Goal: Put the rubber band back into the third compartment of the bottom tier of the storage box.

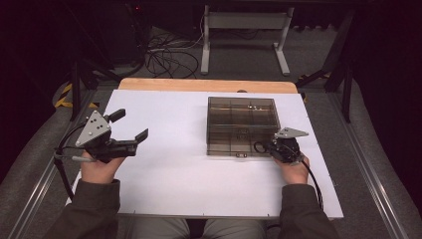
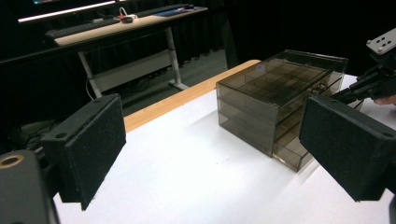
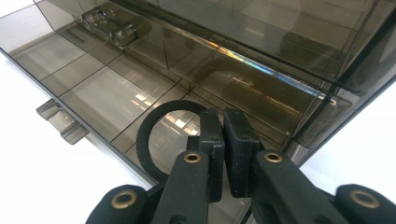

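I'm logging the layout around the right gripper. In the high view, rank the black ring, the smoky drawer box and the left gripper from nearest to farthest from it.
1. black ring: pinched in the right gripper, just left of its jaws.
2. smoky drawer box: right beyond the ring, toward the table's far side.
3. left gripper: far across the white table, near its left edge.

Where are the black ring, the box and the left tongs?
ring (image 3: 145, 135): right gripper view, its left arc.
box (image 1: 242, 104): high view, its lid.
left tongs (image 1: 132, 129): high view, between its tips.
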Available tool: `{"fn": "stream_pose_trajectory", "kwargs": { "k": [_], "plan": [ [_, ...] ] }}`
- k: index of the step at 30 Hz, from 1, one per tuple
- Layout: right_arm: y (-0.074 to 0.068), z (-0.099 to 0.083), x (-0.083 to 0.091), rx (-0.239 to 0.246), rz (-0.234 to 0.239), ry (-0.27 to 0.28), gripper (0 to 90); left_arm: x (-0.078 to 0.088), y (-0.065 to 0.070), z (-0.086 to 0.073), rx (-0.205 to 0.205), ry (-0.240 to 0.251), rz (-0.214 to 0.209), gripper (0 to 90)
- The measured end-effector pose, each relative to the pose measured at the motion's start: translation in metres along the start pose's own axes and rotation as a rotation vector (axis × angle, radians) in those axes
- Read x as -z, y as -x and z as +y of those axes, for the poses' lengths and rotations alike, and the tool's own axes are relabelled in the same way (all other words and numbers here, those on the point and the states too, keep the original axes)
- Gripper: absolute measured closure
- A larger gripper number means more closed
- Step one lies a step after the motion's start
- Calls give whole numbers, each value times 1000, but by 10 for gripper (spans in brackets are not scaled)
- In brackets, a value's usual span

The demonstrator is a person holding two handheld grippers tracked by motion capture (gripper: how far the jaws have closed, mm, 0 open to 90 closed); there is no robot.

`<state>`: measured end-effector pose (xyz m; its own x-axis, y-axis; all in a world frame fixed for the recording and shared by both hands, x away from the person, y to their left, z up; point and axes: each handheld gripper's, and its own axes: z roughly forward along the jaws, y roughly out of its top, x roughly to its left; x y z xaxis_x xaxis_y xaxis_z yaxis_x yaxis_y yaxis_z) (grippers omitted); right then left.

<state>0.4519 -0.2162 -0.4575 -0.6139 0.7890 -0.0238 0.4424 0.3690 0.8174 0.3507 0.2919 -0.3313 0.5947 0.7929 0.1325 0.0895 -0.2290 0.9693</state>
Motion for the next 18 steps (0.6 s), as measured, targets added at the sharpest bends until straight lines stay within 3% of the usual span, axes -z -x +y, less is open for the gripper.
{"fn": "stream_pose_trajectory", "kwargs": {
  "k": [18],
  "plan": [
    [2, 0, -4, 20, -18, -15, 861, -3, -2, -3, -1, -9, 4, 82]
  ]
}}
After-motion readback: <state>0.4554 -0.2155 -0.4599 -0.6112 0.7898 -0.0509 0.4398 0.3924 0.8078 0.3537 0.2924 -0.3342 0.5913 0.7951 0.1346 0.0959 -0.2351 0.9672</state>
